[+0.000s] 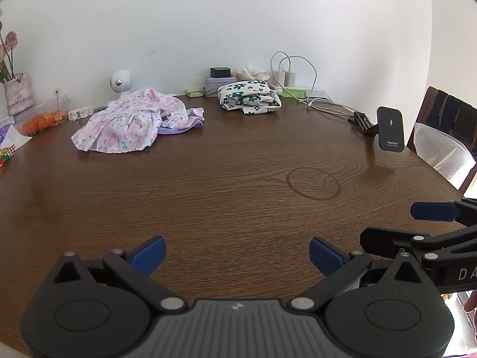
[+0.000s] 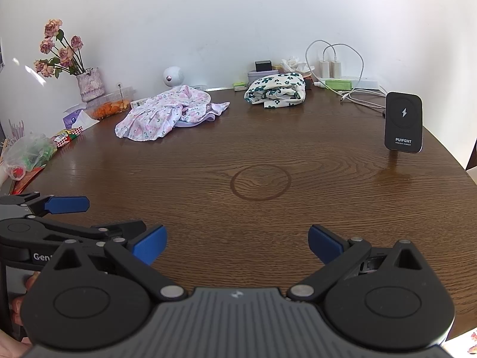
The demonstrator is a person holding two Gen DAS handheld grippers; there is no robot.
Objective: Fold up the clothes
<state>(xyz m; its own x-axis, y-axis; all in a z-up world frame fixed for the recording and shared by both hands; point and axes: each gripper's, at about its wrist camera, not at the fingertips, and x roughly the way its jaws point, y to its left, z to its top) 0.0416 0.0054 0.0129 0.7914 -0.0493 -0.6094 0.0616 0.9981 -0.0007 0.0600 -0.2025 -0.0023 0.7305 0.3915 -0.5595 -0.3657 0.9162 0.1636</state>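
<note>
Left wrist: my left gripper (image 1: 237, 256) hangs low over the wooden table (image 1: 238, 203), jaws spread wide, nothing between them. Pink floral garment (image 1: 135, 122) lies crumpled at the far left, well apart from me. Green floral garment (image 1: 249, 97) sits bunched near the wall, beside the charger cables (image 1: 298, 71). Black wireless charger (image 1: 391, 129) stands at the right edge.

Right wrist: right gripper (image 2: 237, 246) also spread wide and empty, over bare wood. Left gripper just beside it. Both garments far across the table; 1 vase of flowers (image 2: 89, 83) at the back left.
</note>
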